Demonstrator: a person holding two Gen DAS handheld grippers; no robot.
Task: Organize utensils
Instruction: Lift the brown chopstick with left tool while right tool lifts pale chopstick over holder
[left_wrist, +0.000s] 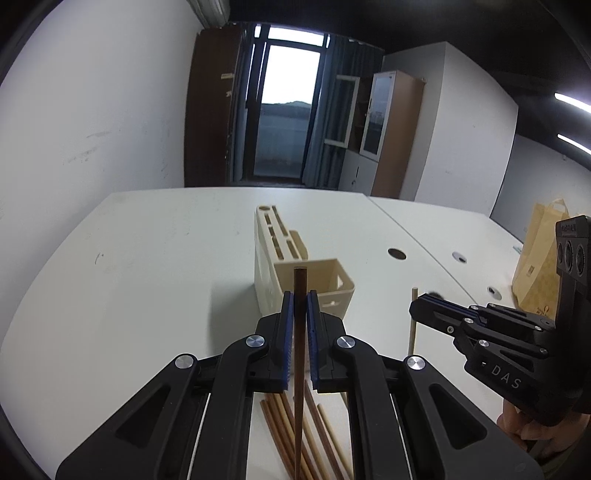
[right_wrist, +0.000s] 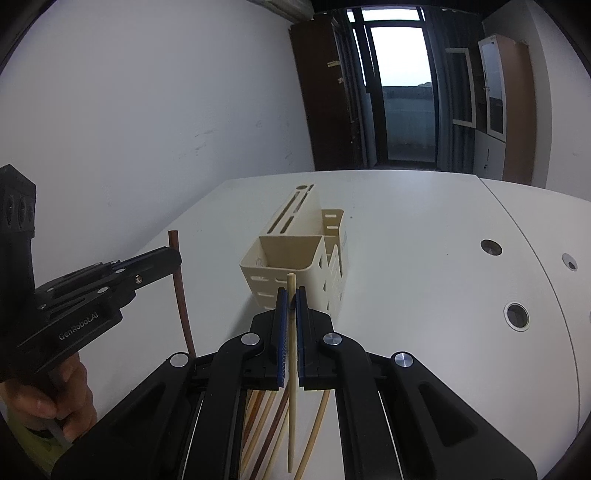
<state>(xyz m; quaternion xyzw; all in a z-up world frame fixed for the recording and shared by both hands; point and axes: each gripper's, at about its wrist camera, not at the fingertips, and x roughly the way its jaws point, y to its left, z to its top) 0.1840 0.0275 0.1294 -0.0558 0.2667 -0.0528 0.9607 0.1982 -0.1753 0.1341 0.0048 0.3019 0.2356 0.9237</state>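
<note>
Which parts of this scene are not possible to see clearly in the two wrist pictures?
- Loose chopsticks on the table: the number is unclear; the left gripper covers them in the left wrist view, and the bottom edge cuts them.
- Utensil holder: its inside bottom is hidden by its own walls in both views.
- Paper bag: partly behind the right gripper.
- Dark chopstick: lower end hidden in the right wrist view.

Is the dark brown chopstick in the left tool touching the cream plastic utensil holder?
Apart. The right wrist view shows the dark brown chopstick off to the left of the cream plastic utensil holder, bare table between.
</note>
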